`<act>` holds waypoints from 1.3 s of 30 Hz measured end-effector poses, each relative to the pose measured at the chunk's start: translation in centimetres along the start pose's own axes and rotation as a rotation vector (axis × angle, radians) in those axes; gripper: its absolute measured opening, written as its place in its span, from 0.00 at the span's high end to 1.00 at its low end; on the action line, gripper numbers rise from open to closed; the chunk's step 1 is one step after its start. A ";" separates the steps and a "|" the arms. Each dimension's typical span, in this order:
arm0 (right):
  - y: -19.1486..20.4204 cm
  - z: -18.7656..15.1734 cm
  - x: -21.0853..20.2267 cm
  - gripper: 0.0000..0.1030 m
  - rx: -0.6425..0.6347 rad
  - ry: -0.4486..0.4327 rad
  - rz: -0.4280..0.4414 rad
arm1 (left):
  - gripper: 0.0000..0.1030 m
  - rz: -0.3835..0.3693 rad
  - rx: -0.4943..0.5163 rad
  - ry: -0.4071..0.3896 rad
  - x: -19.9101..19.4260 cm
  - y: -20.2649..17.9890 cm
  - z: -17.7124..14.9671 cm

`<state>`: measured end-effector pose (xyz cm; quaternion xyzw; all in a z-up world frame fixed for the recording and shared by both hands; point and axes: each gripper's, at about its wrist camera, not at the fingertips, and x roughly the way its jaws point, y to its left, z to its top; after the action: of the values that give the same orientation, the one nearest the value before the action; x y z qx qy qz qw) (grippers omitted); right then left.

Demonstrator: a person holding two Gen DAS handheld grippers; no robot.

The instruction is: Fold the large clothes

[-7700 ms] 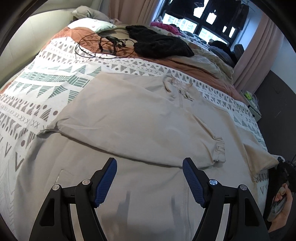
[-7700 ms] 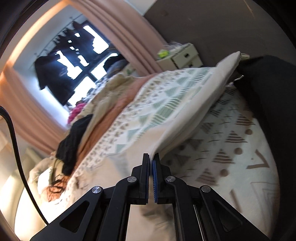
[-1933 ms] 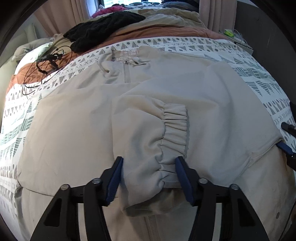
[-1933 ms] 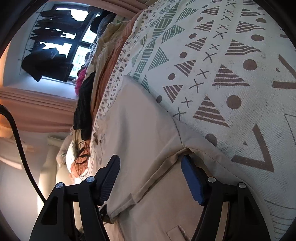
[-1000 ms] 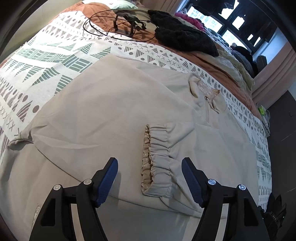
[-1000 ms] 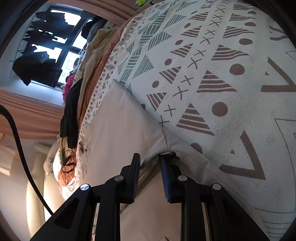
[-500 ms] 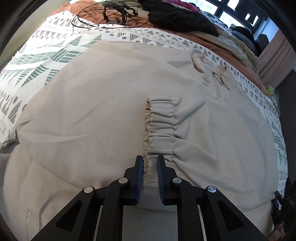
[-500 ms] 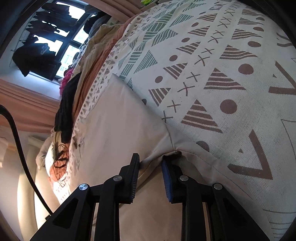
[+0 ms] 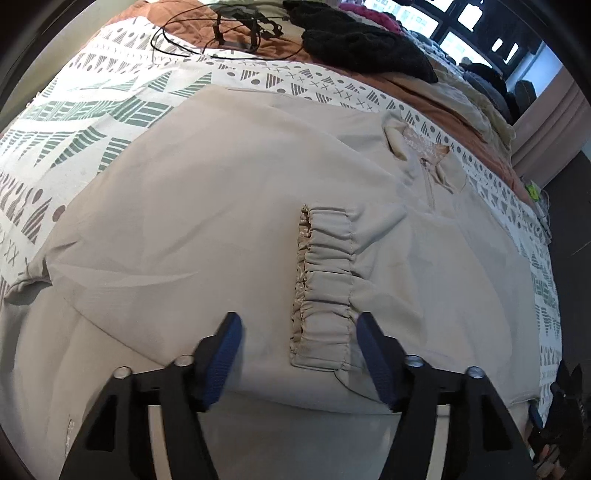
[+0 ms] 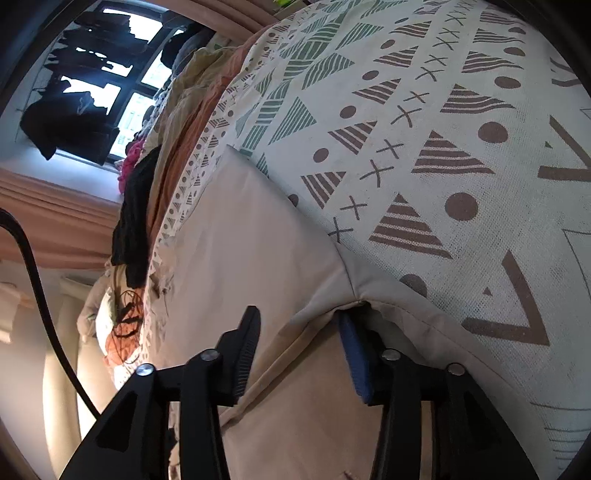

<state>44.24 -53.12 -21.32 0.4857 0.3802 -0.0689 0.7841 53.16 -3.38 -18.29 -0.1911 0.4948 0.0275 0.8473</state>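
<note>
A large beige jacket lies spread on the patterned bedspread, collar and zip at the far right. One sleeve is folded across its body, and the gathered elastic cuff lies in the middle. My left gripper is open just above the fabric, with the cuff's near end between its fingers. In the right wrist view the jacket shows side-on. My right gripper is open around the folded sleeve edge at the armpit.
A black garment and a tangle of black cable lie at the far side of the bed. More clothes are piled near the window. Pink curtains hang at the right. Bare bedspread lies right of the jacket.
Both grippers have opened. The left one was shut at the cuff's near end half a second ago and has let go. The right one has widened around the armpit fold.
</note>
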 end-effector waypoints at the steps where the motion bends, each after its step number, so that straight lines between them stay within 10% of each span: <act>1: 0.1 -0.1 -0.5 0.38 -0.002 -0.009 0.008 | 0.25 -0.002 -0.003 -0.018 -0.8 0.1 -0.2; 15: 1.6 -2.6 -8.2 0.01 -0.095 -0.106 -0.068 | 0.16 -0.050 0.017 -0.160 -11.9 2.1 -5.8; 39: -0.3 -12.2 -20.6 0.00 -0.207 -0.217 -0.061 | 0.14 -0.121 -0.033 -0.243 -23.6 8.5 -16.5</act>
<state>23.23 -48.72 -10.79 0.3802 0.3129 -0.1050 0.8640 25.49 2.08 -8.05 -0.2297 0.3756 0.0074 0.8978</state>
